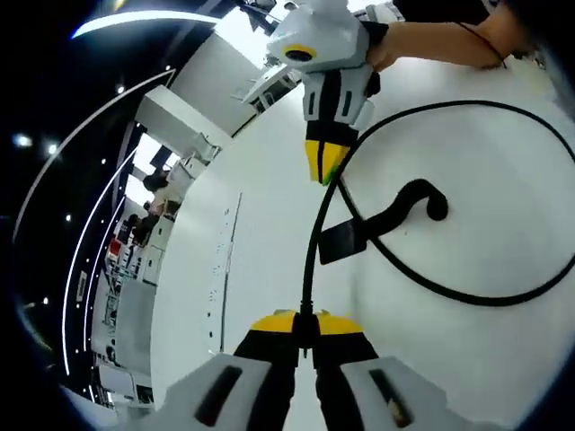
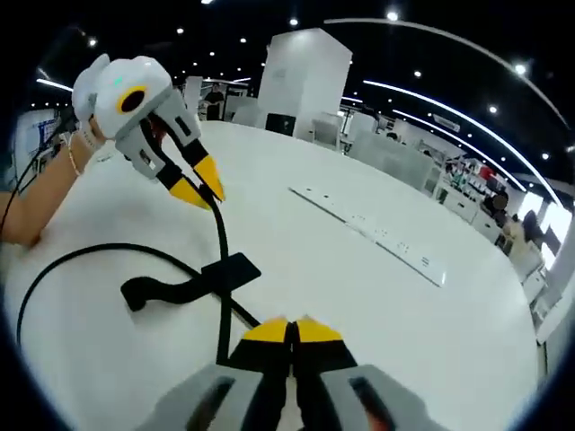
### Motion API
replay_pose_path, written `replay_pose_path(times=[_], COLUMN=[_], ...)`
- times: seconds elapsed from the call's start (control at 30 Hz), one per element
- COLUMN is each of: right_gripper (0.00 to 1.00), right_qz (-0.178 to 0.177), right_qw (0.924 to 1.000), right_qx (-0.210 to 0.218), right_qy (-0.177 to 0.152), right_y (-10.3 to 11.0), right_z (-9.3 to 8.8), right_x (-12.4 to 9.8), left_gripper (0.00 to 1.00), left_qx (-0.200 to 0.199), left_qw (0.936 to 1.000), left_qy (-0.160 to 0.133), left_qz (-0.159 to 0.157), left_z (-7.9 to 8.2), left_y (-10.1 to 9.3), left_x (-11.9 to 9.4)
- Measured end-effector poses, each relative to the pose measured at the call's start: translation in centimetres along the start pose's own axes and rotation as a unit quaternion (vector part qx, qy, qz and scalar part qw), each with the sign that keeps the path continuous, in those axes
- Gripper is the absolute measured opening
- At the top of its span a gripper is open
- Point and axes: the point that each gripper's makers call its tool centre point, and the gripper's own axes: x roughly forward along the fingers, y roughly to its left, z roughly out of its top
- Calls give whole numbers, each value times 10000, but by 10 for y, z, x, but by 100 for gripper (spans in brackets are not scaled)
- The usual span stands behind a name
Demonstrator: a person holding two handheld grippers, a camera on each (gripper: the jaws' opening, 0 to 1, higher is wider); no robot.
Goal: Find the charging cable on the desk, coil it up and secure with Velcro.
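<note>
— Where's the cable (image 1: 467,292)?
— Looped on the white desk (image 1: 269,269), Velcro strap (image 1: 377,223) across it.
— Your grippers?
— Your left gripper (image 1: 305,330) and right gripper (image 2: 289,334) both pinch it, stretched between them.

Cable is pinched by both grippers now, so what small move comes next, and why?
Probably swing the right gripper back toward the left gripper, folding the straight run of cable between them into another turn. One loop already lies on the desk, and the Velcro strap lies unwrapped, so coiling seems unfinished.
</note>
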Motion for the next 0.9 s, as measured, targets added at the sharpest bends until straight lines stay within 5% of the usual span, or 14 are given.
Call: replay_pose_path(times=[0.53,0.9], right_gripper=[3,3], right_qz=[109,118], right_qw=[9999,9998], right_qx=[-59,-146], right_qy=[87,101], right_y=[4,4], right_z=[-4,-6], right_x=[-3,-3], left_gripper=[7,7], left_qx=[-669,-914], left_qw=[9952,9928], left_qy=[668,713], left_qz=[-266,-309], left_z=[-53,-56], left_y=[-28,-32], left_x=[-32,-32])
